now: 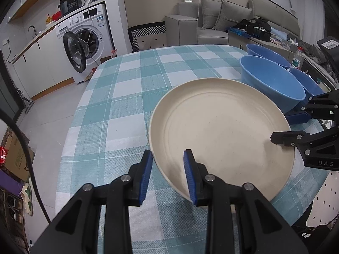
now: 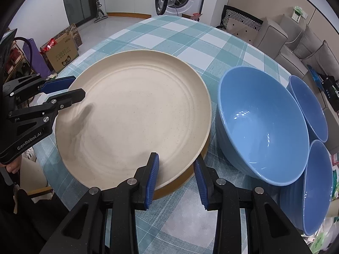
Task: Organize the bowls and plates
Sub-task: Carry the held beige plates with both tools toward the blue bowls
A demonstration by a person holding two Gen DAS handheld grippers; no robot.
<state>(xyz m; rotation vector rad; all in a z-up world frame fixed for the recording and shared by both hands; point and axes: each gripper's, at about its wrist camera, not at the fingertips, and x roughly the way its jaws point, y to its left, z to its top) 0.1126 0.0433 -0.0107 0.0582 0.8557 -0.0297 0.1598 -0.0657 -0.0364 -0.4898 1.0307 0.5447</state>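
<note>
A large cream plate [image 1: 222, 135] lies on the checked tablecloth [image 1: 127, 97], also in the right wrist view [image 2: 135, 114]. My left gripper [image 1: 168, 158] is open and straddles the plate's near-left rim, one finger outside, one inside. My right gripper [image 2: 177, 163] is open and straddles the plate's opposite rim; it also shows in the left wrist view [image 1: 290, 127]. The left gripper shows in the right wrist view [image 2: 74, 89]. Three blue bowls stand beside the plate: a big one [image 2: 262, 127], one behind [image 2: 307, 105], one nearer [image 2: 315, 186].
The table edge curves close on both sides. A washing machine [image 1: 84, 40] with its door open stands past the table. A grey sofa [image 1: 222, 21] is behind. Cardboard boxes [image 2: 63, 48] sit on the floor.
</note>
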